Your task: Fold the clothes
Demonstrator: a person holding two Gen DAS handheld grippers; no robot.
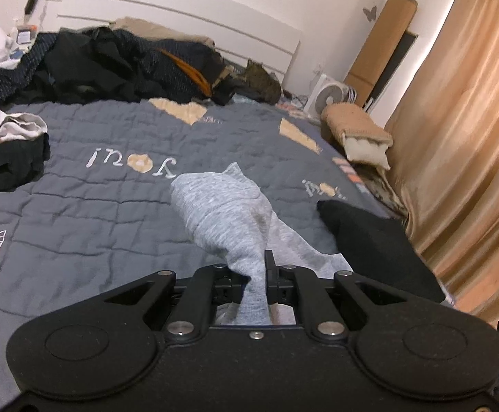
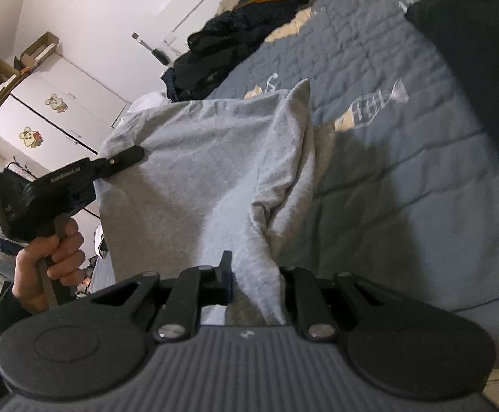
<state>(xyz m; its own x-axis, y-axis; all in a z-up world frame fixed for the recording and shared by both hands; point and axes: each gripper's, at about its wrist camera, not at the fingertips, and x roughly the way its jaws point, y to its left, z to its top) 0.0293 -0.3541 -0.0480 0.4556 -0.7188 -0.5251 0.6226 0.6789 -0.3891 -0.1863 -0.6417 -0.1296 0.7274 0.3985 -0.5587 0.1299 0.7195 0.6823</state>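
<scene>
A light grey garment (image 1: 225, 213) hangs bunched above the blue-grey quilt (image 1: 77, 199), lifted off the bed. My left gripper (image 1: 254, 274) is shut on a gathered edge of it, the cloth running down between the fingers. In the right wrist view the same grey garment (image 2: 194, 171) is stretched wide between both grippers. My right gripper (image 2: 254, 274) is shut on its near edge. The left gripper (image 2: 125, 159), held by a hand (image 2: 53, 254), pinches the far left corner of the cloth.
A heap of dark clothes (image 1: 112, 65) lies by the white headboard (image 1: 187, 24). A folded black garment (image 1: 373, 247) rests at the right of the bed, more black and white clothes (image 1: 5, 147) at the left. Curtains (image 1: 462, 130), a fan (image 1: 328, 96) and a white wardrobe (image 2: 43, 116) surround the bed.
</scene>
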